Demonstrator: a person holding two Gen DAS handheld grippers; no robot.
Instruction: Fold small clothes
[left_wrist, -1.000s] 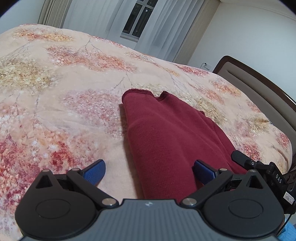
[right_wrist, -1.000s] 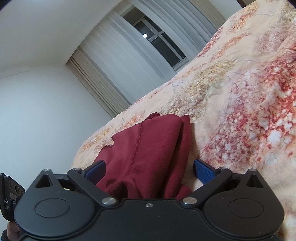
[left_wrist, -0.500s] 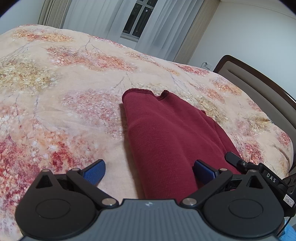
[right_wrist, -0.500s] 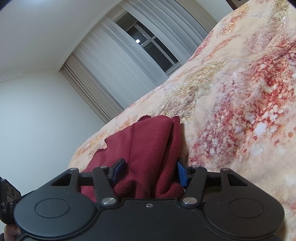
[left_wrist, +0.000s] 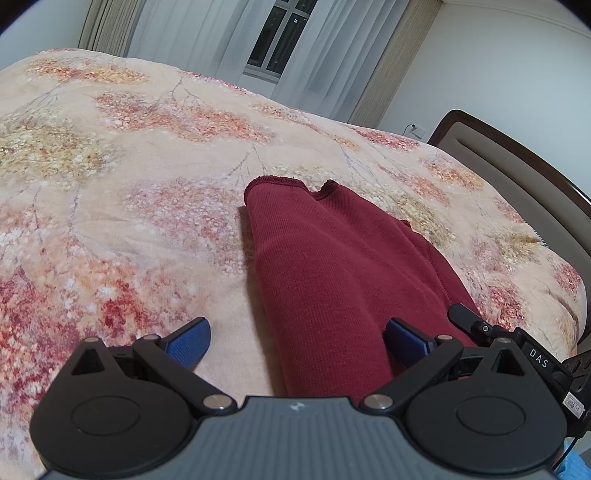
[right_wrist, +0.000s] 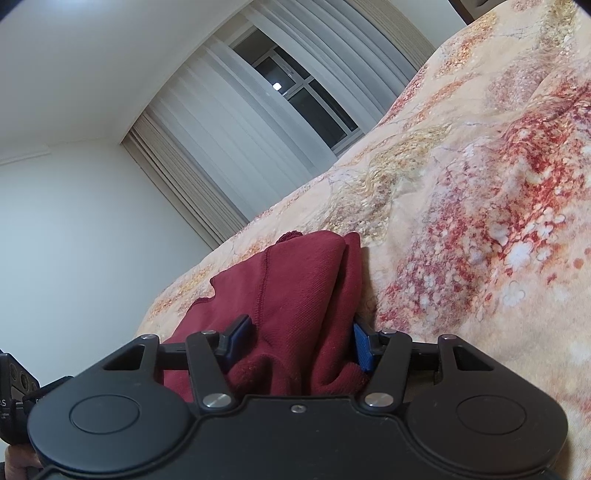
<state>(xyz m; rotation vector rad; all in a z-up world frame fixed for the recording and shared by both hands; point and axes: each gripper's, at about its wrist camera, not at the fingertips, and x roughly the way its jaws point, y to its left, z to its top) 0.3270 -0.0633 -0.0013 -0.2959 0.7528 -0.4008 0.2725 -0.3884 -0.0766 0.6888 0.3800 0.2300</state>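
Left wrist view: a dark red garment (left_wrist: 332, 280), folded lengthwise into a long strip, is laid on a floral bedspread (left_wrist: 110, 192). It runs from the near edge of the frame away toward the middle of the bed, its hemmed far end slightly rumpled. The left gripper (left_wrist: 295, 341) is seen with its blue-padded fingers (left_wrist: 188, 341) spread wide. One pad rests over bare bedspread to the left of the garment; the other lies on or just above the red fabric, and contact cannot be confirmed. Nothing is clamped between them. Part of the right gripper (left_wrist: 480, 326) is seen at the garment's right edge. A padded headboard (left_wrist: 517, 166) is noted at the right, and a curtained window (left_wrist: 280, 40) beyond the bed.

Right wrist view: the camera is strongly tilted. The right gripper (right_wrist: 299, 341) is drawn in around a bunched end of the garment (right_wrist: 295, 295), with both blue pads (right_wrist: 362, 347) pressed against the red fabric, which bulges between them. The remainder of the garment extends away over the bedspread (right_wrist: 480, 221). The window (right_wrist: 303, 92) and white curtains (right_wrist: 229, 140) are recorded behind.
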